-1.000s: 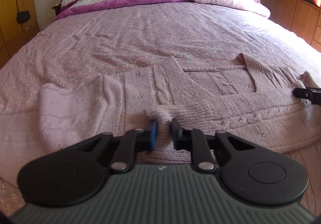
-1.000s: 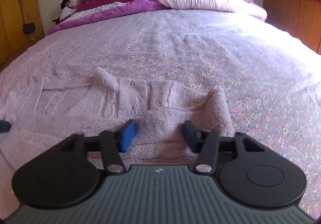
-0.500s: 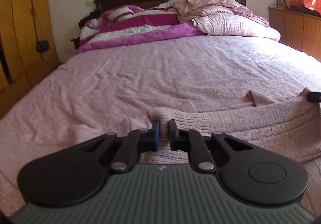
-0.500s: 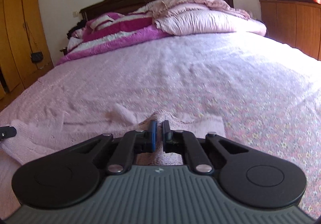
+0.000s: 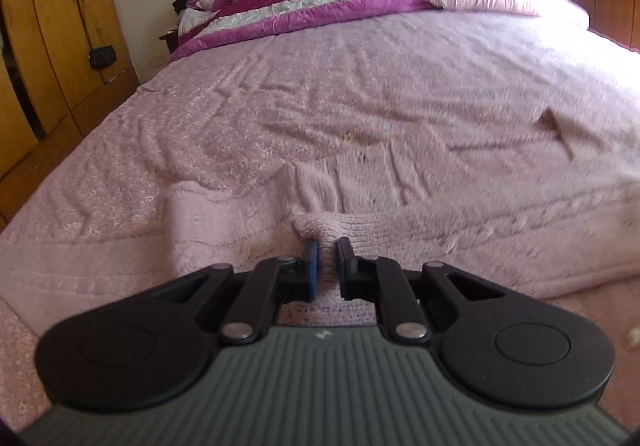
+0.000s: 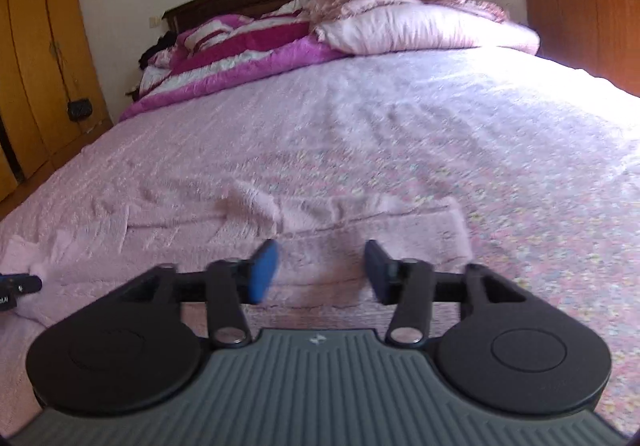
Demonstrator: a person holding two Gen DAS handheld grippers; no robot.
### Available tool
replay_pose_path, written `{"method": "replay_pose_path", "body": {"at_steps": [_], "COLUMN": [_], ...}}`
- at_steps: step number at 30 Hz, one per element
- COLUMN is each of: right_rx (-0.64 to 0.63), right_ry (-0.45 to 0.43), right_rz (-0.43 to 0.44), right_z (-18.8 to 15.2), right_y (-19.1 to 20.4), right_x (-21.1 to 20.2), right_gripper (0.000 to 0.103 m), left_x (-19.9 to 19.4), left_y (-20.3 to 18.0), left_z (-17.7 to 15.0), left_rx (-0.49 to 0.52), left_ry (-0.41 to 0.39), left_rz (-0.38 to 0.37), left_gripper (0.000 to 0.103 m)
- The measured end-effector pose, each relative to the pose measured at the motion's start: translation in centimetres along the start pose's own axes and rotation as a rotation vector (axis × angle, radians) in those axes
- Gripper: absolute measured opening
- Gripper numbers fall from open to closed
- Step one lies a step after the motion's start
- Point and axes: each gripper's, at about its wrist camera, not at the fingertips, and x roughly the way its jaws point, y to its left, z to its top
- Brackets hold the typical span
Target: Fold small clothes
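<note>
A pale pink knitted sweater lies spread on the pink bedspread near the foot of the bed. My left gripper is shut on the sweater's ribbed hem, which bunches between the fingers. In the right wrist view the sweater lies flat in front of my right gripper, which is open and empty just above its near edge. The tip of the left gripper shows at the far left of that view.
The bed stretches ahead with a magenta striped quilt and pink pillows piled at the dark headboard. Wooden wardrobe doors stand on the left, a wooden cabinet on the right.
My right gripper has opened and let go of the sweater, which now lies flat. My left gripper stays shut on the hem and has lowered toward the bed.
</note>
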Motion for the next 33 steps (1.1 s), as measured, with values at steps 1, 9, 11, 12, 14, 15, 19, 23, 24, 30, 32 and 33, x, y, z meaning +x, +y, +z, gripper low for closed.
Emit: {"method": "replay_pose_path", "body": {"at_steps": [1,9,11,12,14,15,19,23,24,30,32,33], "right_rx": [0.003,-0.01,-0.031,-0.035,-0.016,0.001,0.032,0.028,0.026,0.073,0.086,0.084], "right_ry": [-0.009,0.076,0.061,0.065,0.074,0.077,0.067,0.064,0.059,0.062,0.069,0.078], "right_rz": [0.0,-0.032,-0.037,-0.041,-0.027,-0.005,0.042,0.055,0.067,0.12,0.126,0.13], "right_z": [0.2,-2.3,-3.0,-2.9,-2.5,-2.3,-2.0,-2.3,-2.4,-4.2,-5.1,-5.7], "right_y": [-0.3,-1.4,-1.1,-0.8,-0.5,-0.4,0.5,2.2,2.6,4.6,5.0,5.3], "right_x": [-0.8,-1.4,-1.2,-1.3,-1.8,-2.2,-4.7,-8.0,-8.9,-13.4,-14.3,-14.6], "right_gripper": [0.063,0.068,0.07,0.072,0.073,0.073,0.074,0.077,0.079,0.083,0.084,0.084], "left_x": [-0.5,1.0,0.7,0.6,0.3,0.0,-1.3,-3.4,-4.0,-6.9,-7.2,-7.4], "left_y": [0.2,-0.4,-1.0,-1.2,-1.0,-0.6,1.8,4.2,4.9,10.5,12.2,13.0], "left_z": [0.1,-1.0,-1.3,-1.3,-1.3,-1.3,-1.3,-2.0,-2.2,-3.9,-4.4,-4.6], "left_rx": [-0.016,0.029,0.08,0.099,0.101,0.085,-0.011,-0.051,-0.055,-0.167,-0.209,-0.221], "left_ry": [-0.003,0.052,0.038,0.035,0.038,0.042,0.076,0.096,0.1,0.119,0.138,0.147], "left_rz": [-0.004,0.03,0.063,0.088,0.114,0.112,0.083,0.104,0.112,0.159,0.179,0.195], "left_gripper": [0.012,0.014,0.026,0.031,0.047,0.049,0.053,0.053,0.054,0.061,0.061,0.061]}}
